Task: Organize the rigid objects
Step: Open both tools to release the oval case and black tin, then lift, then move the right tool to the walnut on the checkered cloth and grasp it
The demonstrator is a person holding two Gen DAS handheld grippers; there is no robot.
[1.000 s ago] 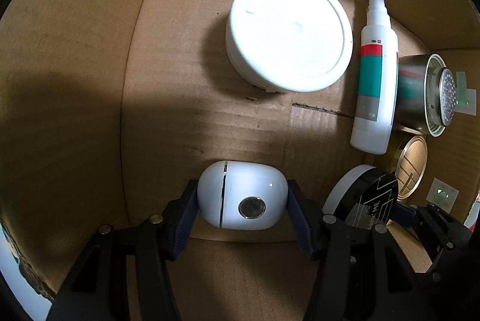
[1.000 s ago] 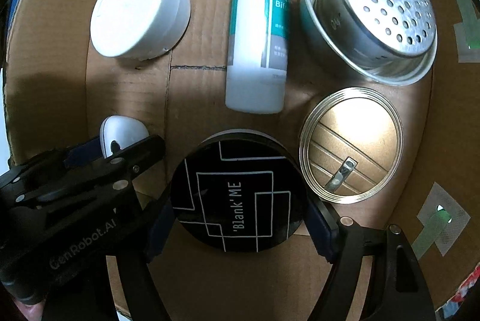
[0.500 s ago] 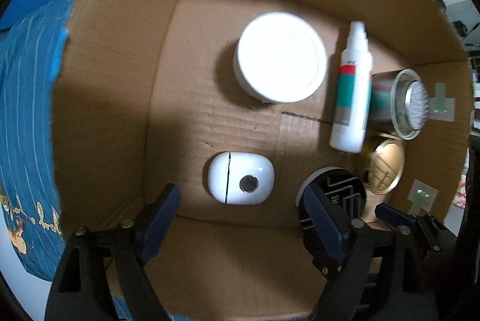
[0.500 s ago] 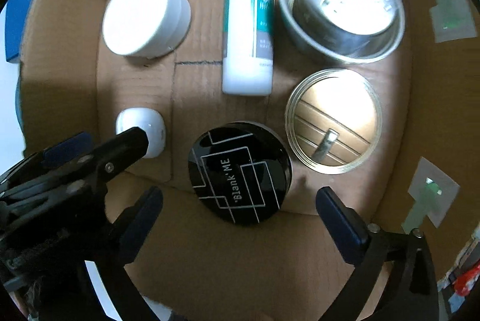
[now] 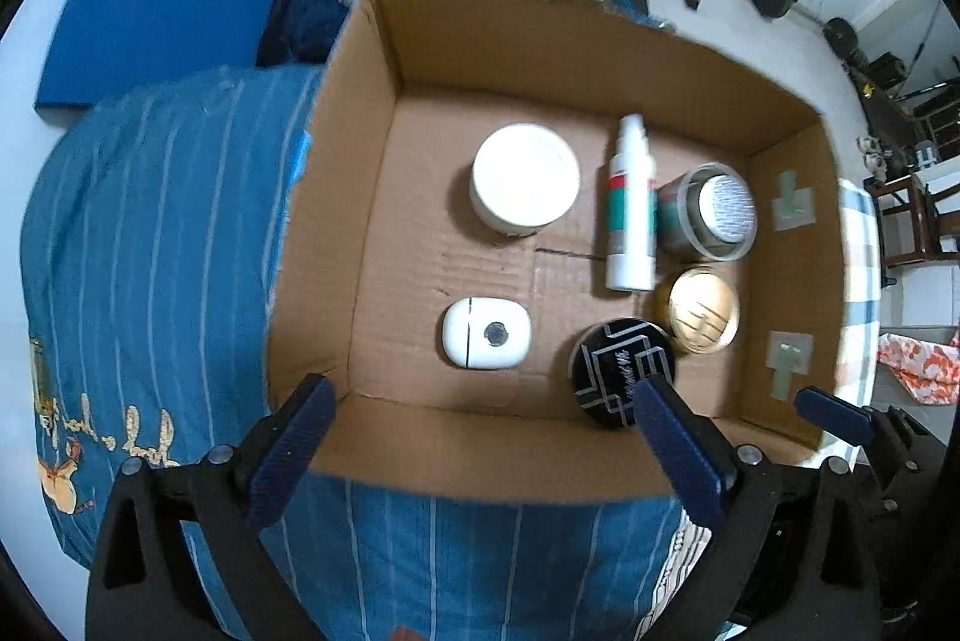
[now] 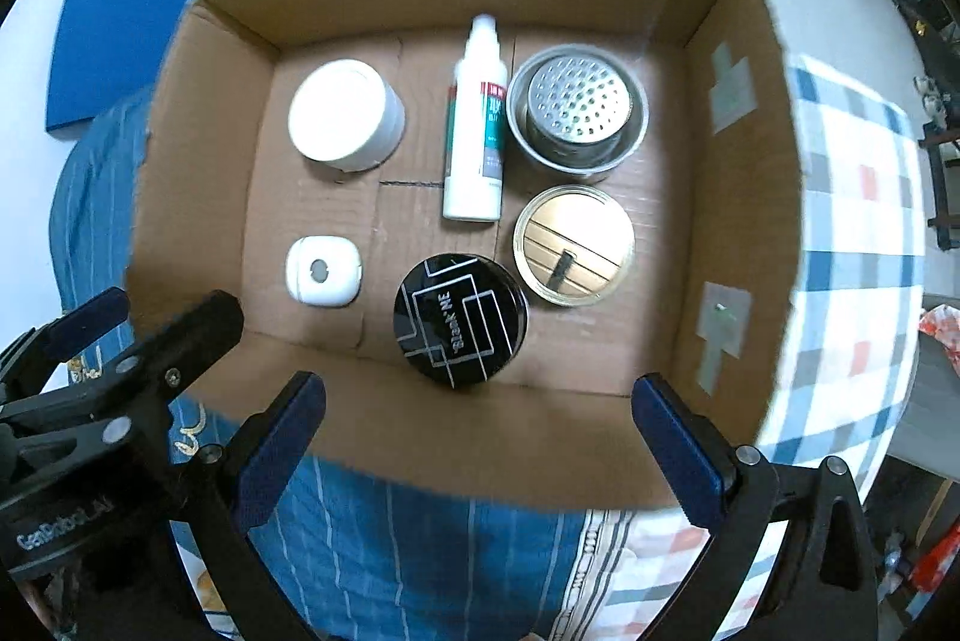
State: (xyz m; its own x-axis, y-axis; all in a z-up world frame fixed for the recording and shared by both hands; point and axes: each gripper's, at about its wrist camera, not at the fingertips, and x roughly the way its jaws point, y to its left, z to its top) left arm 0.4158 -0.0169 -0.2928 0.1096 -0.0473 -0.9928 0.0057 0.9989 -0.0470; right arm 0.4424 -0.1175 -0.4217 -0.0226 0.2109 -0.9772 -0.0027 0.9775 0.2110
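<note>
We see the left hand-held gripper (image 5: 480,437) at the bottom of its frame, blue-padded fingers (image 5: 288,452) spread wide, gripping nothing. The right hand-held gripper (image 6: 477,437) sits likewise at lower centre, fingers equally splayed.

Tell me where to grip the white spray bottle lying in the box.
Grip the spray bottle across its round body, mid-label, coming straight down. It lies flat, nozzle toward the far wall. Its left side is free; the steel strainer cup sits close on the right, so fit that finger carefully.
</note>
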